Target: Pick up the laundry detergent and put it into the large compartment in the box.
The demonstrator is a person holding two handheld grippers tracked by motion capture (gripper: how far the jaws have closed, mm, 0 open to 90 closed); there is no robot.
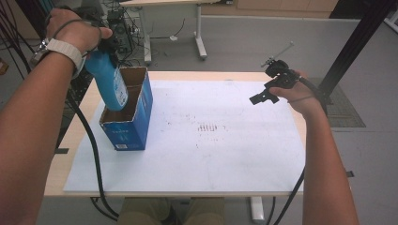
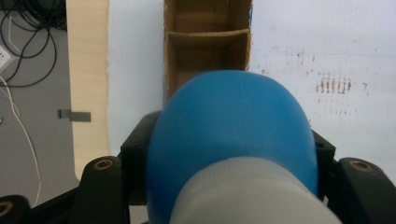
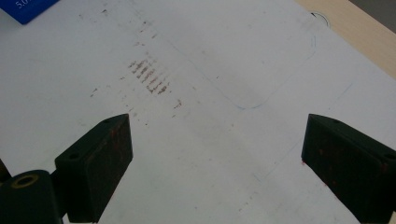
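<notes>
A blue bottle with a pale cap hangs bottom-down over the open top of a blue cardboard box at the table's left. My left gripper is shut on the bottle's upper end, and the bottle's lower end dips into the box's opening. In the left gripper view the blue bottle sits between the jaws, with the box's brown inside beyond it. My right gripper hovers over the table's right side, open and holding nothing. In the right gripper view its jaws stand wide apart above the white sheet.
A white sheet covers most of the wooden table, with a patch of brown marks at its middle. Cables trail off the table's left and right. Desk legs and equipment stand on the floor behind.
</notes>
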